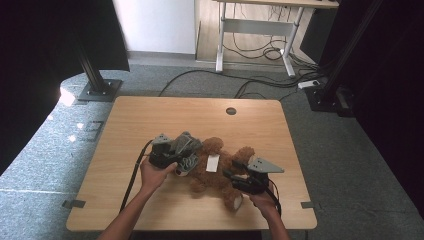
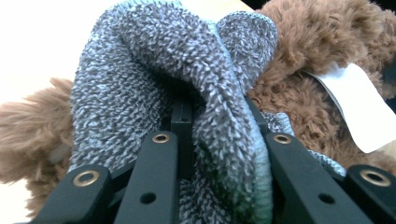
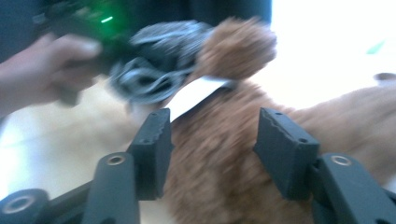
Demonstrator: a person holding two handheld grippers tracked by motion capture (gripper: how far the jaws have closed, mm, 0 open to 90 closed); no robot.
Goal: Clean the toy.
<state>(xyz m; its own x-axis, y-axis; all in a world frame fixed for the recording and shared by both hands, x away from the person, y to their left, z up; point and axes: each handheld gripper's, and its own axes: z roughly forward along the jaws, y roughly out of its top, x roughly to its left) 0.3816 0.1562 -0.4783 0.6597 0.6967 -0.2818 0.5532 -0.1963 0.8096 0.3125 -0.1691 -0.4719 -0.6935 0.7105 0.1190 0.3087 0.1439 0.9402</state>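
Light wooden counter [image 1: 150, 120] with rounded corners and a round cable hole [image 1: 231, 111] near the far edge. Underneath and all around, grey speckled carpet [image 1: 350, 150], brightly lit in a patch at the left. Black upright posts on flat base plates at the far left [image 1: 97, 82] and far right [image 1: 330, 90], with dark curtains [image 1: 45, 60] hanging behind them on both sides. Farther back, a white wall [image 1: 157, 25] and a strip of wooden floor [image 1: 250, 47]. On that floor, a white-legged desk [image 1: 260, 27], black cables [image 1: 240, 80] looping below it and trailing across the carpet toward a white power strip [image 1: 309, 84]. Small metal brackets [image 1: 73, 203] on the carpet beside the counter's near corners.
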